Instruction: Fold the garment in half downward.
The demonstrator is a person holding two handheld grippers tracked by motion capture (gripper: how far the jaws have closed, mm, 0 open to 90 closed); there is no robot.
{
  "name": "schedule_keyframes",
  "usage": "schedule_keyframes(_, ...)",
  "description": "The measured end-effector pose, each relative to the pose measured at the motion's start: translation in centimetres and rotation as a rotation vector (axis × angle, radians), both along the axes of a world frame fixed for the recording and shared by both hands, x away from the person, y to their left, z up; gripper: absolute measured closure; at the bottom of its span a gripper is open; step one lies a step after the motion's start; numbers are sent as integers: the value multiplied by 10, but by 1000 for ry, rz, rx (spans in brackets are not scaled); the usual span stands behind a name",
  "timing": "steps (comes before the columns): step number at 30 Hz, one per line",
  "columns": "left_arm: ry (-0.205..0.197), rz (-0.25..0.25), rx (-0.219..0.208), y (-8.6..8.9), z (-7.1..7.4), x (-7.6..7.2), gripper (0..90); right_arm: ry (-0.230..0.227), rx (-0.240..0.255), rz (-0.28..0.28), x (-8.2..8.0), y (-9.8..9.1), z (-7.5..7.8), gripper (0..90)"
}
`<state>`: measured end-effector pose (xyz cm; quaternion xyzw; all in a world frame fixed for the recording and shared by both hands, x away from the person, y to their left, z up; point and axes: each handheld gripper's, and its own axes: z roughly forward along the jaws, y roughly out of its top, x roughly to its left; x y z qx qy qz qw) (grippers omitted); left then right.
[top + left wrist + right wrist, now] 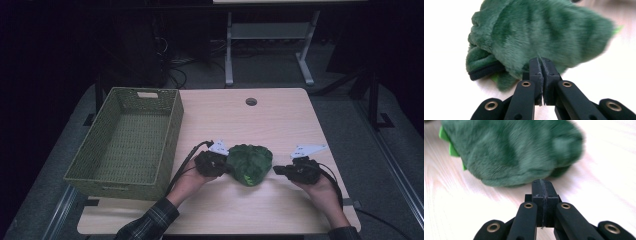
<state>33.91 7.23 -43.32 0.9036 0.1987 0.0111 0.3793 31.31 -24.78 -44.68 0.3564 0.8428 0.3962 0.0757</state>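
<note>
A dark green striped plush toy [249, 164] lies on the light wooden table [280, 120], toward its near edge. In the left gripper view the plush toy [536, 32] shows a black-trimmed fold at its lower left. In the right gripper view the plush toy [511, 147] has bright green spikes along its left edge. My left gripper [227, 167] is at the toy's left side; its jaws [541, 61] are together, tips against the fur. On the toy's right, my right gripper [276, 170] has its jaws pressed together [542, 182], tips just short of the fur, nothing between them.
A green woven basket [172, 135] with nothing inside stands on the table's left part, beside my left hand. A round cable hole [251, 101] sits near the far edge. Beyond the table stand a white desk frame [229, 55] and cables on the dark floor.
</note>
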Motion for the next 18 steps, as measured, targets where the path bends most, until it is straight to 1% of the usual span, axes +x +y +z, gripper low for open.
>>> schedule_keyframes(1,6,3,-11,0,1,-3,868,-11,5,-11,2,-4,4,898)
schedule_keyframes(3,13,-14,-9,2,3,-8,868,-32,23,-23,5,-8,9,898)
schedule_keyframes(4,18,-16,-16,2,4,-11,868,-35,26,-28,8,-9,12,898)
schedule_keyframes(5,26,-23,-24,1,4,-14,867,-48,25,-32,10,-10,15,898)
schedule_keyframes(6,31,-29,-27,1,5,-15,867,-61,36,-36,13,-10,19,898)
schedule_keyframes(7,37,-36,-29,0,5,-17,867,-57,44,-37,15,-10,21,898)
schedule_keyframes(9,43,-51,-29,-3,5,-20,863,-73,42,-40,23,-8,25,898)
schedule_keyframes(10,50,-59,-34,-5,4,-21,863,-78,55,-46,25,-8,26,898)
schedule_keyframes(11,57,-63,-42,-7,3,-23,864,-69,69,-48,31,-7,27,898)
schedule_keyframes(12,65,-73,-43,-10,2,-24,864,-70,61,-48,37,-5,28,899)
schedule_keyframes(13,67,-84,-37,-13,0,-25,864,-80,64,-53,41,-2,29,898)
schedule_keyframes(14,65,-94,-28,-16,-1,-27,863,-75,73,-50,47,0,30,898)
schedule_keyframes(15,66,-101,-27,-19,-2,-28,863,-67,70,-50,53,3,31,898)
schedule_keyframes(16,67,-106,-26,-22,-3,-29,863,-82,73,-54,57,6,32,898)
schedule_keyframes(18,64,-122,-15,-27,-5,-30,863,-77,89,-52,70,12,33,898)
